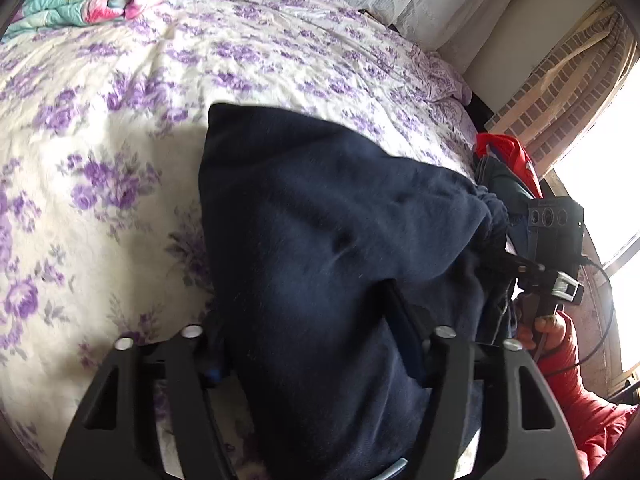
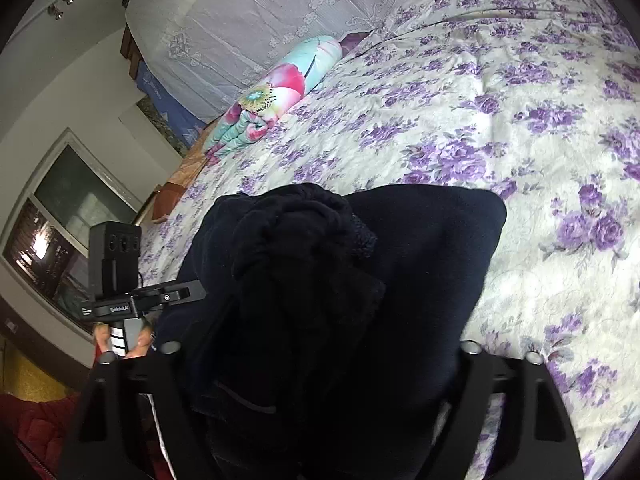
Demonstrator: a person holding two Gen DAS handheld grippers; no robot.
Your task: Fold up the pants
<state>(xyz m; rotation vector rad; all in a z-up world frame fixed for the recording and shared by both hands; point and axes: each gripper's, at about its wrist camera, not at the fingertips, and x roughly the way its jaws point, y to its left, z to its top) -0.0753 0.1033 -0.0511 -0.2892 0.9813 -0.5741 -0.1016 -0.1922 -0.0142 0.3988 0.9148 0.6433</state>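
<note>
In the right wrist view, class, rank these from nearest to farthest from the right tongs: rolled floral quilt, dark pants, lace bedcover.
1. dark pants, between the right tongs.
2. rolled floral quilt, upper left on the bed.
3. lace bedcover, behind it.

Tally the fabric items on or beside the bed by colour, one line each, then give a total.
Navy pants: 1
Purple-flowered bedspread: 1
Teal-and-pink rolled quilt: 1
Red garment at the bed's edge: 1
Total: 4
</note>
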